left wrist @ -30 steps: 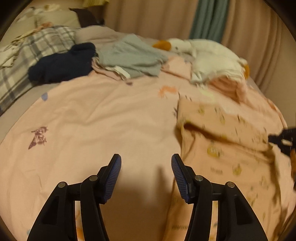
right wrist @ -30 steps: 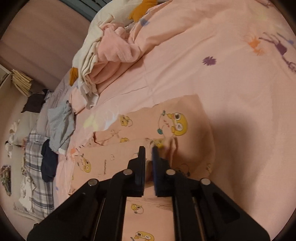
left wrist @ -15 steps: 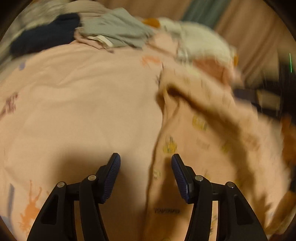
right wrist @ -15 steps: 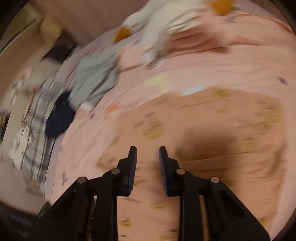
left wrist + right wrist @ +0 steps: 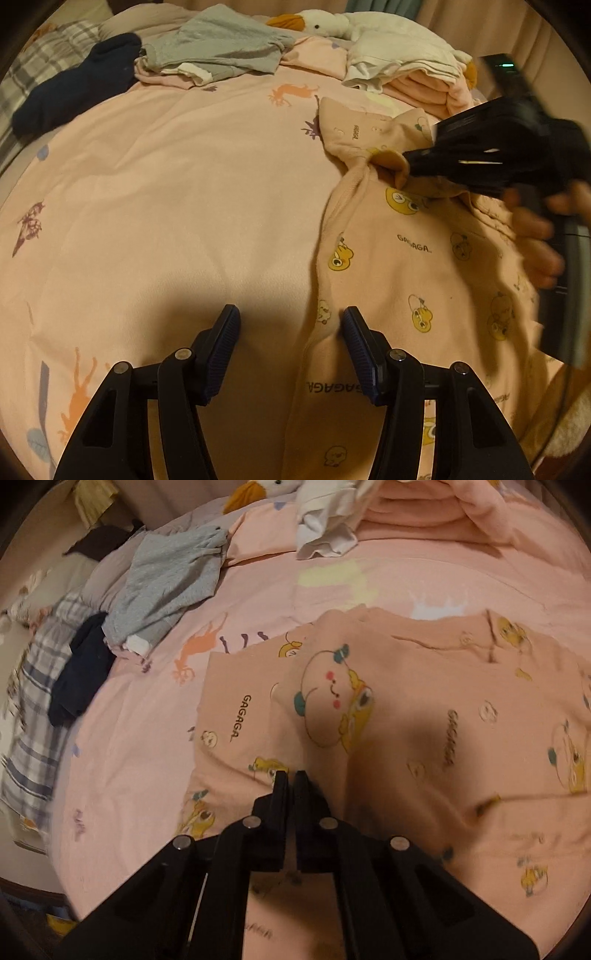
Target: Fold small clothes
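A small pink garment point(image 5: 413, 258) printed with yellow cartoon ducks and "GAGAGA" lies on the pink bedsheet point(image 5: 166, 206). It also fills the right wrist view point(image 5: 388, 716). My left gripper point(image 5: 291, 325) is open and empty, low over the garment's left edge, its right finger over the cloth. My right gripper point(image 5: 291, 775) is shut on a fold of the garment; in the left wrist view it point(image 5: 406, 162) pinches a bunched-up bit of the cloth near its far end.
A grey garment point(image 5: 221, 48), a dark navy one point(image 5: 74, 85) and a plaid cloth point(image 5: 33, 70) lie at the far left. A white goose plush point(image 5: 332, 24) and folded white and pink cloths point(image 5: 417, 70) sit at the back right.
My right gripper opened, shifted along the garment, then shut on a fold of it. The left gripper moved closer to the garment's left edge and stayed open.
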